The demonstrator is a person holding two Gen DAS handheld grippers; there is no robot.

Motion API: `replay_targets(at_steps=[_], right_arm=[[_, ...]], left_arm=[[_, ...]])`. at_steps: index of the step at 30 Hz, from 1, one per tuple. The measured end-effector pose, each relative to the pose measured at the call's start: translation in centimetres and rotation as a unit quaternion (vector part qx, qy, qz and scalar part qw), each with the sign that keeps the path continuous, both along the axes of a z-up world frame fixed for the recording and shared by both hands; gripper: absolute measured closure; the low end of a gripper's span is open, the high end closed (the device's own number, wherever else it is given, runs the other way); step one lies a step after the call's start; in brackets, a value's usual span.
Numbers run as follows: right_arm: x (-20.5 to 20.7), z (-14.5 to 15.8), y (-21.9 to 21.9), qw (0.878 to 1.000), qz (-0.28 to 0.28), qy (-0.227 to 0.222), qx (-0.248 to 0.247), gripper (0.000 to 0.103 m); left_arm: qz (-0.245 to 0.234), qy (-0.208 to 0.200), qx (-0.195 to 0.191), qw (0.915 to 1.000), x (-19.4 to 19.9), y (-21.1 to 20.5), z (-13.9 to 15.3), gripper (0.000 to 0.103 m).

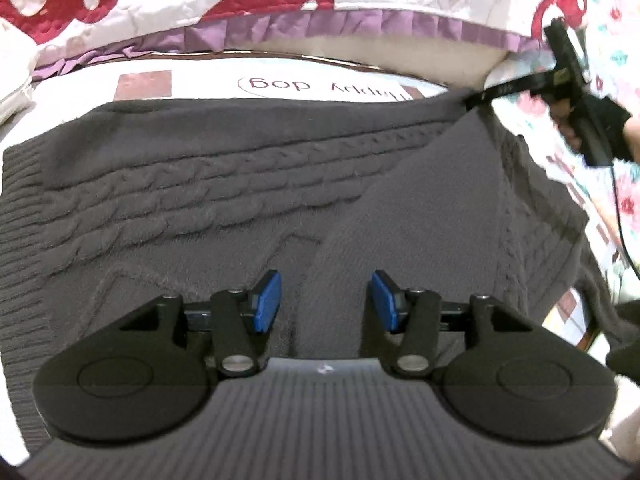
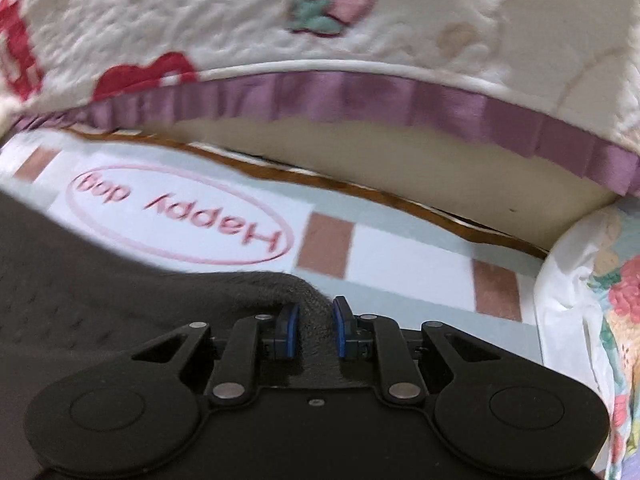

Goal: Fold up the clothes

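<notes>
A dark grey cable-knit sweater [image 1: 200,184] lies spread on a mat printed "Happy dog" [image 1: 320,84]. One part of it is folded diagonally across the body [image 1: 420,208]. My left gripper [image 1: 326,300] is open, just above the sweater's near part, with nothing between its blue pads [image 1: 268,300]. My right gripper [image 2: 314,330] is shut on a bunched edge of the sweater [image 2: 280,284], close above the mat [image 2: 400,248]. In the left wrist view the right gripper [image 1: 476,100] holds the sweater's far right corner.
A quilted bedspread with a purple ruffle [image 1: 360,20] and red bear prints hangs behind the mat; it also fills the top of the right wrist view [image 2: 360,100]. A floral cloth [image 2: 600,300] lies at the right. A cable [image 1: 618,208] trails from the right gripper.
</notes>
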State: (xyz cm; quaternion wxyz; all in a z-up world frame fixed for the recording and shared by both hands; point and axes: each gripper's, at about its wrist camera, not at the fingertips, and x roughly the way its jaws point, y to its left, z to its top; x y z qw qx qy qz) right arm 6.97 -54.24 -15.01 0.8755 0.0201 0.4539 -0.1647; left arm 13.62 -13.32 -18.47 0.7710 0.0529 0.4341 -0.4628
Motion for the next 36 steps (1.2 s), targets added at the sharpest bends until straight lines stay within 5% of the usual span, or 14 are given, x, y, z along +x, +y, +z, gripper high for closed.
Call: replay_targets(at_steps=[2, 4, 7, 10, 14, 16, 17, 19, 21, 28, 30, 31, 32, 36], right_arm=[[0.2, -1.1, -1.2, 1.0, -0.01, -0.01, 0.024, 0.077], [-0.2, -1.5, -2.1, 0.998, -0.034, -0.031, 0.053, 0.06], [-2.6, -1.1, -3.7, 0.981, -0.107, -0.103, 0.124, 0.048], [-5.8, -1.6, -5.3, 0.947, -0.144, -0.168, 0.231, 0.043], [-9.2, -2.3, -8.4, 0.865, -0.17, -0.233, 0.412, 0.036], [-10.4, -1.6, -9.1, 0.857, -0.19, -0.246, 0.411, 0.036], [-10.8, -1.3, -9.4, 0.86, -0.2, -0.244, 0.401, 0.036], [-11.1, -0.4, -9.1, 0.894, -0.216, -0.203, 0.336, 0.036], [-11.8, -0.4, -8.6, 0.909, -0.226, -0.178, 0.3, 0.036], [-12.6, -3.9, -5.5, 0.912, -0.202, -0.129, 0.334, 0.036], [-11.9, -4.7, -4.8, 0.92, -0.195, -0.114, 0.322, 0.035], [-11.4, -4.8, -4.4, 0.926, -0.192, -0.116, 0.303, 0.034], [-11.0, -4.5, -4.0, 0.933, -0.192, -0.12, 0.279, 0.034], [-9.4, -3.7, -3.0, 0.961, -0.182, -0.119, 0.173, 0.037]], left_arm=[[0.002, 0.009, -0.001, 1.0, 0.2, 0.1, -0.3, 0.053], [0.006, 0.013, 0.003, 0.9999, 0.1, 0.2, -0.5, 0.052], [0.004, 0.01, 0.002, 0.9999, 0.0, 0.1, -0.4, 0.051], [0.002, 0.015, -0.012, 0.9998, -0.2, 0.1, -0.1, 0.05], [-0.002, 0.016, -0.03, 0.9994, -0.4, 0.0, 0.2, 0.046], [-0.004, 0.011, -0.033, 0.9994, -0.6, -0.2, 0.3, 0.045], [-0.004, 0.009, -0.026, 0.9996, -0.6, -0.3, 0.2, 0.045], [-0.002, 0.004, -0.015, 0.9999, -0.6, -0.3, -0.1, 0.045], [0.0, 0.001, -0.008, 1.0, -0.5, -0.3, -0.3, 0.044], [-0.006, 0.033, -0.01, 0.9994, -0.5, -0.6, -1.4, 0.024], [-0.016, 0.03, -0.008, 0.9994, -0.8, -0.8, -1.2, 0.041], [-0.025, 0.026, -0.004, 0.9993, -1.0, -1.0, -1.1, 0.058], [-0.03, 0.015, 0.002, 0.9994, -1.2, -1.2, -0.9, 0.091], [0.002, -0.071, -0.014, 0.9974, -2.5, -1.3, 3.0, 0.092]])
